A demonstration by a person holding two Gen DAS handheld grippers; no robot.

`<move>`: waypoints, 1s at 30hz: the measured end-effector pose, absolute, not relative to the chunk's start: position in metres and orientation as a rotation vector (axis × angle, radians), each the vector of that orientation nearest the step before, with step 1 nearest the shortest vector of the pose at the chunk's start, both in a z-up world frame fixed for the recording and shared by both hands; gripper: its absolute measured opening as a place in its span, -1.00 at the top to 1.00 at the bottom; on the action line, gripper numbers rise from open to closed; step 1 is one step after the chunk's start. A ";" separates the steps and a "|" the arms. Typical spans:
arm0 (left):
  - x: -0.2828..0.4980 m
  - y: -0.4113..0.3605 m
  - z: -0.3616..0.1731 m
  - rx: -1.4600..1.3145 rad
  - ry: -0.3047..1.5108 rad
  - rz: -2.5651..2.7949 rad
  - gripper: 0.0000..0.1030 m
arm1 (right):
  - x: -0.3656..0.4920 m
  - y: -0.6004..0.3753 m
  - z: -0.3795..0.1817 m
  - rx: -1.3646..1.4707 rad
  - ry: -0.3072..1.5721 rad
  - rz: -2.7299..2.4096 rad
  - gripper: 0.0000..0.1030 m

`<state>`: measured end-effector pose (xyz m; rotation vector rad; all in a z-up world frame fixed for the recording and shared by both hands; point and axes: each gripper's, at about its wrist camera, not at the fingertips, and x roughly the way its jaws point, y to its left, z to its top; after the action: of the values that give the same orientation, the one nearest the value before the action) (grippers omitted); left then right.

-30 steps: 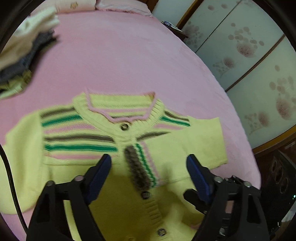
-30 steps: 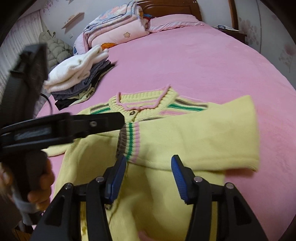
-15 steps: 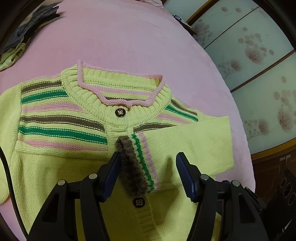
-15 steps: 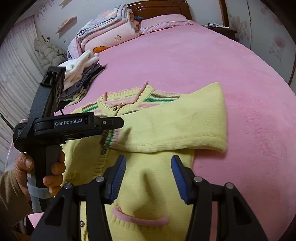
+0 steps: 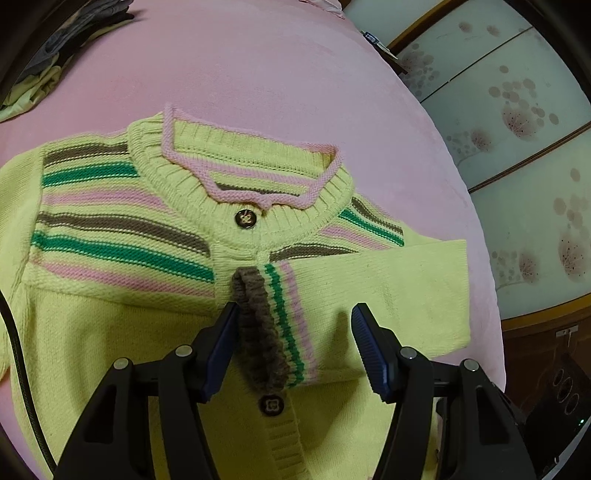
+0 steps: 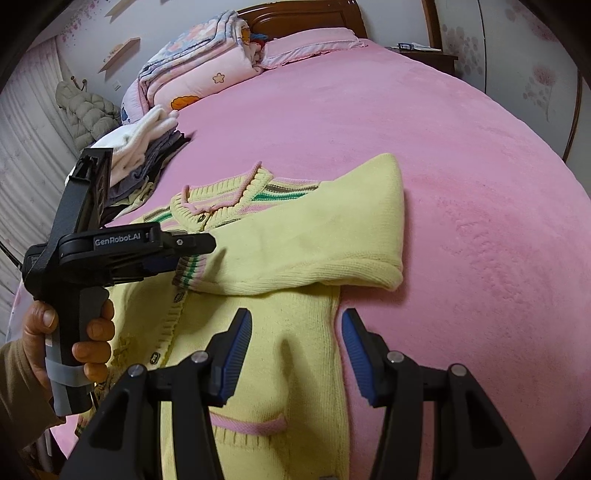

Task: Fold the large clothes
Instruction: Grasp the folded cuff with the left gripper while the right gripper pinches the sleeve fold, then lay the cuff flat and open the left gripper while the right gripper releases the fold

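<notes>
Left wrist: left gripper (image 5: 295, 347) (jaws apart) seemingly nearer sleeve cuff (image 5: 264, 332).

The left wrist camera sits right behind the left gripper (image 5: 295, 347) and looks down, very close, at the collar end of the yellow cardigan (image 5: 122, 325) on the pink bed (image 5: 280, 81); past the cardigan it faces a flowery sliding door (image 5: 517, 147). The right wrist camera sits behind the right gripper (image 6: 293, 345), near the cardigan's lower part, and looks up the bed toward the headboard (image 6: 299, 18), probably from a bit higher. Both views share the cardigan's collar, the folded sleeve (image 6: 314, 243) and its striped cuff (image 5: 277, 325).
</notes>
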<state>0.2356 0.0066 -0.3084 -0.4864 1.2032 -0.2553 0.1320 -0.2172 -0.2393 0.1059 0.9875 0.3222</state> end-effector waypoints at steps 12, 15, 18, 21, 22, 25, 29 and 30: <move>0.236 0.002 -0.249 -0.482 1.073 -0.168 0.87 | 0.140 -0.225 -0.250 0.092 1.007 0.277 0.01; 0.239 0.004 -0.220 -0.491 1.000 -0.165 0.87 | 0.148 -0.226 -0.252 0.097 1.002 0.256 0.01; 0.243 0.010 -0.200 -0.486 0.949 -0.161 0.87 | 0.160 -0.224 -0.252 0.090 0.976 0.226 0.01; 0.244 0.016 -0.188 -0.476 0.921 -0.145 0.87 | 0.173 -0.221 -0.253 0.082 0.958 0.193 0.17; 0.244 0.018 -0.187 -0.474 0.918 -0.134 0.87 | 0.178 -0.220 -0.255 0.075 0.960 0.186 0.45; 0.237 0.031 -0.183 -0.474 0.915 -0.100 0.87 | 0.185 -0.211 -0.256 0.039 0.974 0.181 0.77; 0.221 0.058 -0.193 -0.467 0.945 -0.035 0.87 | 0.179 -0.197 -0.250 -0.071 0.934 0.172 0.78; 0.217 0.065 -0.198 -0.470 0.959 -0.022 0.87 | 0.178 -0.195 -0.250 -0.089 0.929 0.172 0.78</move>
<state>0.2171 0.0648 -0.1984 -0.4695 0.9586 -0.0225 0.1781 -0.1946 -0.2500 -0.0895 0.9290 0.1718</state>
